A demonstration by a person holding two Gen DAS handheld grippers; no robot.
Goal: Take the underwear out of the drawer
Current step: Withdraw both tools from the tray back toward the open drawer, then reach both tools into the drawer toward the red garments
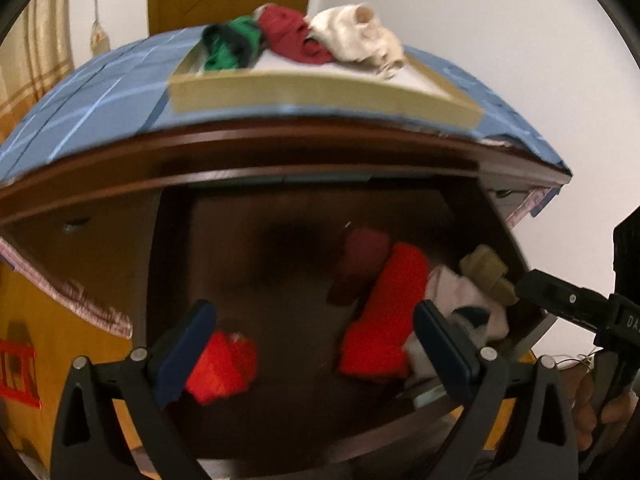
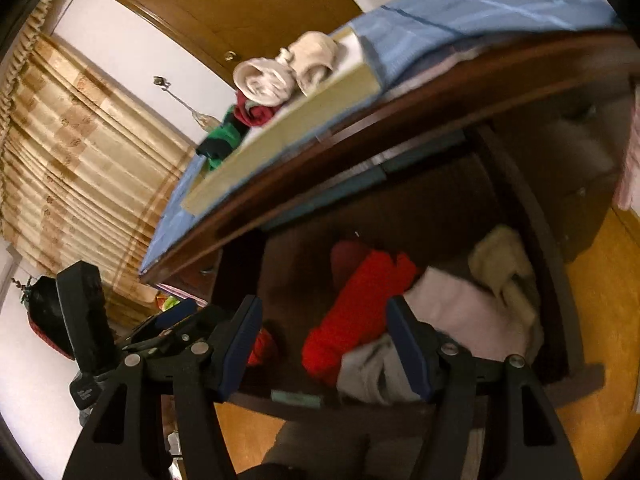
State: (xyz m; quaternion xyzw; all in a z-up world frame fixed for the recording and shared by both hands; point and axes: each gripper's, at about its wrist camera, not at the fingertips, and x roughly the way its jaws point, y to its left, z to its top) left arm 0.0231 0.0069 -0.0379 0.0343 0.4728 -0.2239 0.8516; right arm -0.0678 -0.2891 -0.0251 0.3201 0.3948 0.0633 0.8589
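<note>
Left wrist view: left hand-held gripper [image 1: 316, 344] hangs with jaws apart and empty over the open drawer [image 1: 248, 220], reaching for a pick. Underwear [image 1: 384, 312] lies bunched toward the drawer's right. On the desk above, a tray [image 1: 320, 92] collects removed pieces. Right hand-held gripper [image 2: 326, 344], jaws apart, also empty.

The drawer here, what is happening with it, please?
A person holds a gripper in each hand over the open drawer. The left gripper and the right gripper are both open and hold nothing. Several garments lie in the drawer, among them a bright red one. Three garments already sit in the tray on top of the dresser.
</note>
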